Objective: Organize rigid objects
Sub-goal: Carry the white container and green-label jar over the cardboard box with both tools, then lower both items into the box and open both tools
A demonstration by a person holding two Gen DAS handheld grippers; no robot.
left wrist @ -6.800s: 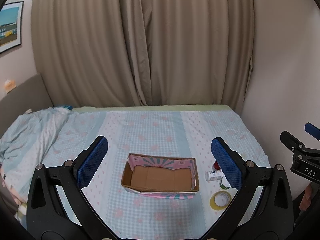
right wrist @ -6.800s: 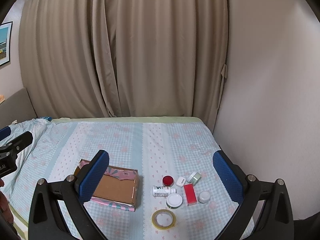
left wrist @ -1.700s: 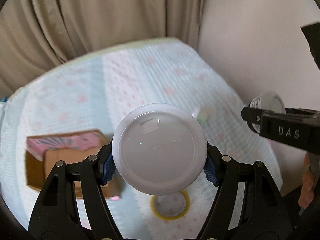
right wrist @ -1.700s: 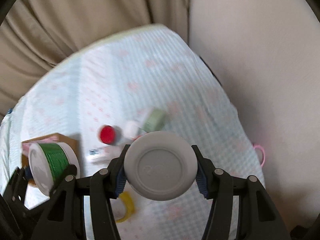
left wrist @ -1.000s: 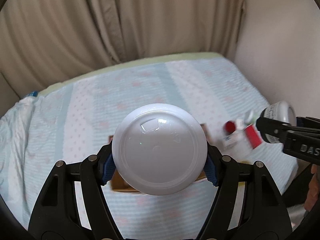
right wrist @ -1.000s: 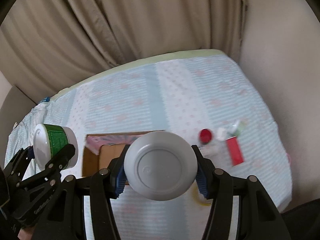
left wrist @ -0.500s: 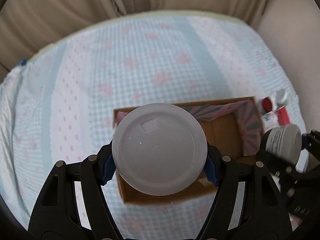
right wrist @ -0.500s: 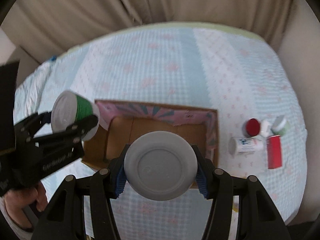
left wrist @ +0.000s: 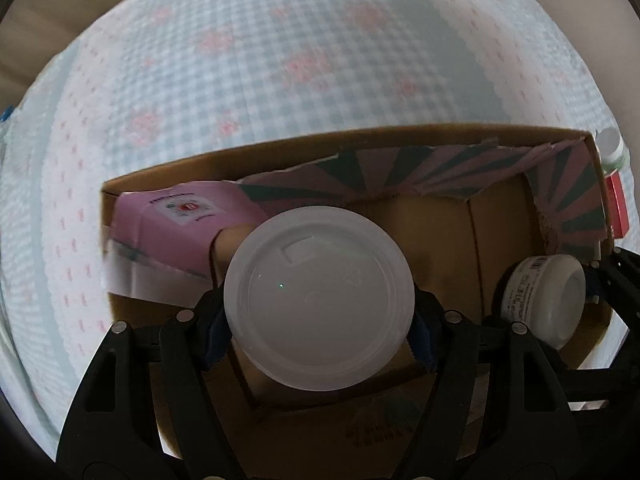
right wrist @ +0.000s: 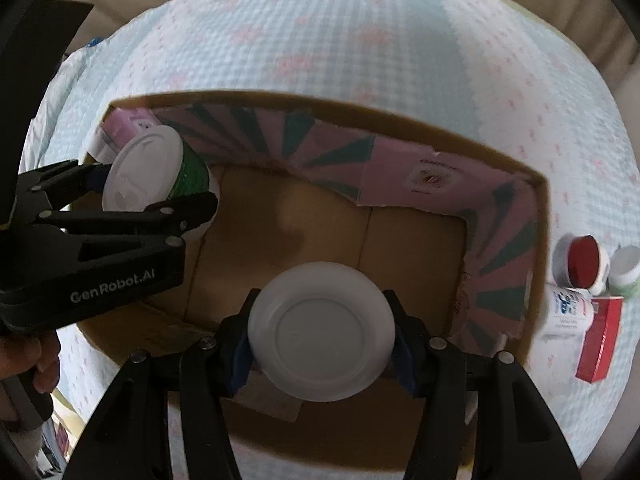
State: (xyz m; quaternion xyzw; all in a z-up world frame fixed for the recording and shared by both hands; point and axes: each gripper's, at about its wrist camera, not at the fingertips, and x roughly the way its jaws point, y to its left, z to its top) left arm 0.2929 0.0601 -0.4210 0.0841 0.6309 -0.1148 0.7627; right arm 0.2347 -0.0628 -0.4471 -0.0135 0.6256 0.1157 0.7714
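Grippers hovered over the open cardboard box [right wrist: 416, 248] for release — left gripper [left wrist: 318, 320] clamped a green-labelled white tub [left wrist: 318, 308], right gripper [right wrist: 322, 332] a small white jar [right wrist: 322, 326].

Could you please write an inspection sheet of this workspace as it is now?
Surface: checked bedspread.
Job's things: cardboard box open; green-labelled jar and white jar held over it.
Clutter: red-capped jar, lying bottle, red box, pale green jar beside the box.
Grippers: left gripper shut on green-labelled jar; right gripper shut on white jar.
Cables: nothing seen.
Surroundings: beige curtain.
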